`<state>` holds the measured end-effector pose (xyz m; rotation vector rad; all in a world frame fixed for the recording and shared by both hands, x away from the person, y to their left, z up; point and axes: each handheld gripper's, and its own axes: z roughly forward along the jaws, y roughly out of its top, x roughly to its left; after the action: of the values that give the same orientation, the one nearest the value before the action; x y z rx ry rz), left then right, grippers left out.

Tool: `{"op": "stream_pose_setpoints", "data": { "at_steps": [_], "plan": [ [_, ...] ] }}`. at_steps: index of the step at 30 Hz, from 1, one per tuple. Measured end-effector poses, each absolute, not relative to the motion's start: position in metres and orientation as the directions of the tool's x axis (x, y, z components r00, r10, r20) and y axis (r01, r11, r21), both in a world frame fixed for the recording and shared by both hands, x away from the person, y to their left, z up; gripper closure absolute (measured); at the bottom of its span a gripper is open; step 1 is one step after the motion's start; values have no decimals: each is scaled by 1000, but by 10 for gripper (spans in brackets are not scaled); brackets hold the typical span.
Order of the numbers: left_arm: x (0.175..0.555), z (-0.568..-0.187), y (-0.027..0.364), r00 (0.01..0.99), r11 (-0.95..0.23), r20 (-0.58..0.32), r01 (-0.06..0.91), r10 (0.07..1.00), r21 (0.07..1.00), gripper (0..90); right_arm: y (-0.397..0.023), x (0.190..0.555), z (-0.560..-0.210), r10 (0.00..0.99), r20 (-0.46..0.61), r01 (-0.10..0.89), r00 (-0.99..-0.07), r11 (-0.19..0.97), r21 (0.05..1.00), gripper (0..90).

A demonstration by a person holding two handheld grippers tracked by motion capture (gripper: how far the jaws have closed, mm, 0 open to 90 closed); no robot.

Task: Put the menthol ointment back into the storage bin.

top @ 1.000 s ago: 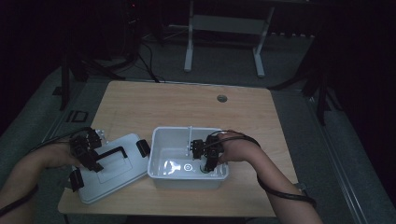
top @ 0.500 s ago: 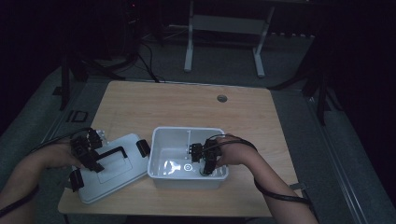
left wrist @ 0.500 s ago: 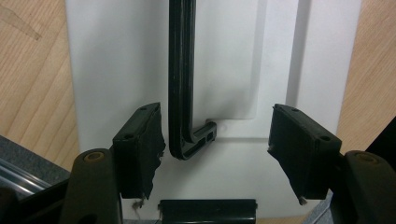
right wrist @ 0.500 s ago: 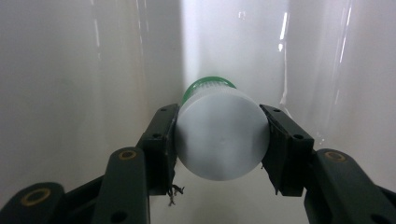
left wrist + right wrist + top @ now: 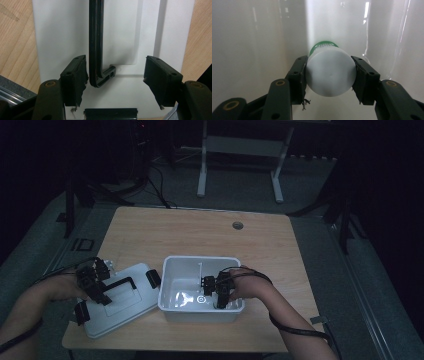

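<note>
A white bin (image 5: pixel 199 313) stands near the front of the wooden table (image 5: pixel 200 235). Inside it, my right gripper (image 5: pixel 220 297) points down, shut on a white bottle (image 5: pixel 329 77) with a green cap (image 5: pixel 323 45). In the right gripper view both pads of my right gripper (image 5: pixel 329 60) press the bottle's sides, and the bin's white wall (image 5: pixel 249 37) lies behind. The bin's white lid (image 5: pixel 125 307) lies flat to the left. My left gripper (image 5: pixel 95 285) hovers over its black handle (image 5: pixel 119 282). In the left gripper view my left gripper (image 5: pixel 115 62) is open, with the handle (image 5: pixel 96 37) between the jaws, close beside the left pad (image 5: pixel 75 77).
Black latches (image 5: pixel 153 278) sit at the lid's (image 5: pixel 62 30) ends. A round grommet hole (image 5: pixel 238 225) marks the table's far side. Beyond the table a white desk frame (image 5: pixel 202 165) stands on a dark floor. The table's front edge runs just under bin and lid.
My right gripper has sunk a little deeper into the bin with the bottle still held. The left gripper and the lid have stayed where they were.
</note>
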<state>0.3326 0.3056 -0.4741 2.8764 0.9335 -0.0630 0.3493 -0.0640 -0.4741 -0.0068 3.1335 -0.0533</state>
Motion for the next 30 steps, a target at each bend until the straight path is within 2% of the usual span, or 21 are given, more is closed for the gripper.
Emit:
{"op": "stream_pose_setpoints", "data": {
  "at_steps": [15,16,17,19,26,30],
  "plan": [
    [332,-473,307,809,-804,-74,587,583,96,350,-59,349,-484,24,-29,27,-999,996,-84,498],
    [332,-472,307,809,-803,-75,588,584,97,350,-58,349,-483,28,-19,29,-999,995,-92,473],
    [332,-472,307,809,-803,-74,588,583,97,350,-59,349,-483,17,-18,18,-1000,996,-90,430],
    [332,-472,308,809,-803,-73,588,583,97,350,-59,349,-479,22,-4,22,-1000,997,-69,403],
    [332,-471,306,812,-807,-68,583,579,98,350,-64,351,-456,29,-13,30,-999,999,-37,384],
    [333,-469,305,810,-802,-74,586,581,116,350,-67,352,-441,30,-21,30,-999,999,11,350]
  ]
}}
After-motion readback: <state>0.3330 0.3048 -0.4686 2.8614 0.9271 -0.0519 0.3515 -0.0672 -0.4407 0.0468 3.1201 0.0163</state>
